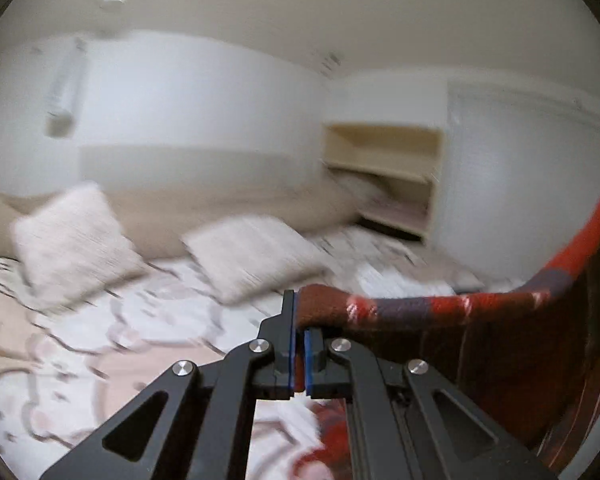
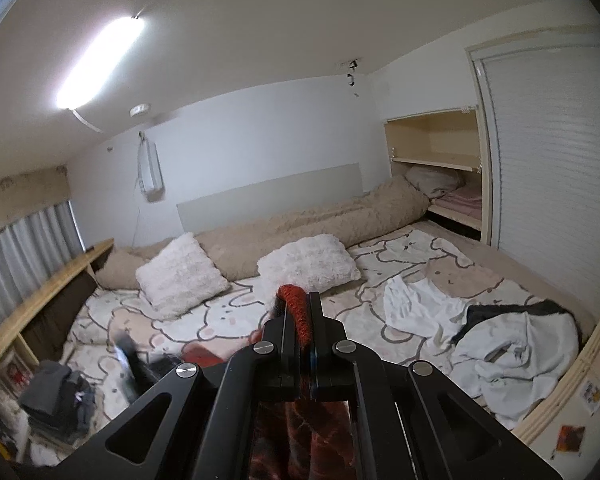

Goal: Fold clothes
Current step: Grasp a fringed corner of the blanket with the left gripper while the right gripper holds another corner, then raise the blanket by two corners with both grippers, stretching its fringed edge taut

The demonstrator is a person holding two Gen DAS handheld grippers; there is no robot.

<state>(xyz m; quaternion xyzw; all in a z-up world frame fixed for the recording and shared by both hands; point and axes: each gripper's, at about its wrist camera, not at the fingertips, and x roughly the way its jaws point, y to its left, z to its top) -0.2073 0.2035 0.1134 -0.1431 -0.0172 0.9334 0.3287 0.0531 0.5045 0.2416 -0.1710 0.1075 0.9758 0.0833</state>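
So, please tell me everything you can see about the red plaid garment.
The garment is red cloth, soft-looking, with purple bands and thin white lines. It is lifted above the bed, not folded. The left gripper pinches one edge; from there it stretches right and hangs down. The right gripper pinches another part, with a red fold sticking out above the fingers.

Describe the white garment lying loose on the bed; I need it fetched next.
On the bear-print bed, look right of the two fluffy pillows. The white garment lies crumpled and spread flat; unlike the white heap beside it, it has no black part.
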